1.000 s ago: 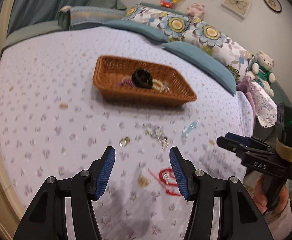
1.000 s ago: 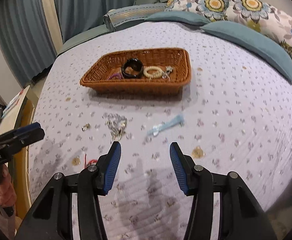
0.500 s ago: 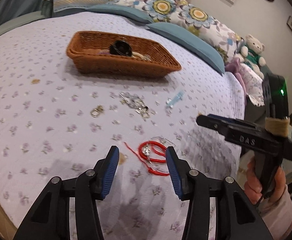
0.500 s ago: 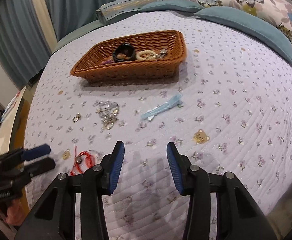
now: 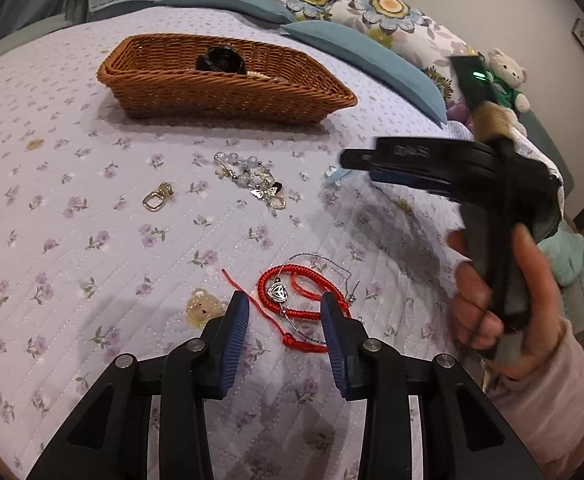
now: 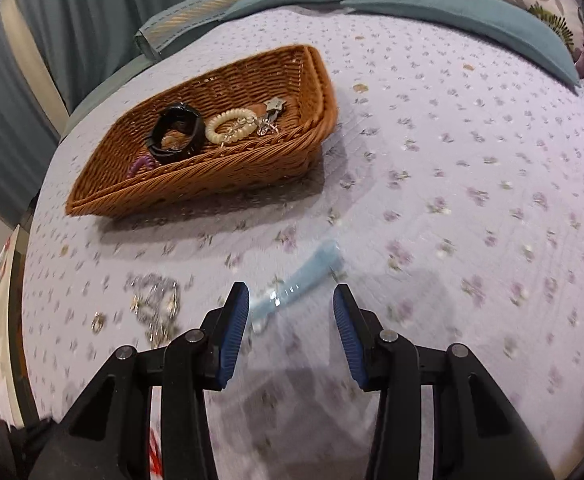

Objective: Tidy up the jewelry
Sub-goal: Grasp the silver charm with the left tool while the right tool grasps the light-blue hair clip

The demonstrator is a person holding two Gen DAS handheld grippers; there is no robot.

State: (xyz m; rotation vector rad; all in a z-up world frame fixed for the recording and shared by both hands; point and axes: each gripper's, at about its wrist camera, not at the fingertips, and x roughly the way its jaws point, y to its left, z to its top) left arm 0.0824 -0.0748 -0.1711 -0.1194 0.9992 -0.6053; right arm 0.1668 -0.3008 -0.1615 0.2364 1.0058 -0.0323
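Bed (image 5: pixel 72 248): lilac floral quilt. Lying on it: wicker basket (image 5: pixel 228 92) far side; bead-and-charm cluster (image 5: pixel 252 182), gold square charm (image 5: pixel 156 199), blue hair clip (image 6: pixel 295 280) mid; red cord bracelet (image 5: pixel 295 292), bear charm (image 5: pixel 202 307) near edge.

Left gripper (image 5: pixel 284 312) angled down, jaws just closing, right gripper (image 6: pixel 290 304) parted, hand-held

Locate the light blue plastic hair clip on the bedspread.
In the right wrist view, the light blue plastic hair clip lies on the floral bedspread, just ahead of the open right gripper, nearer than the wicker basket.
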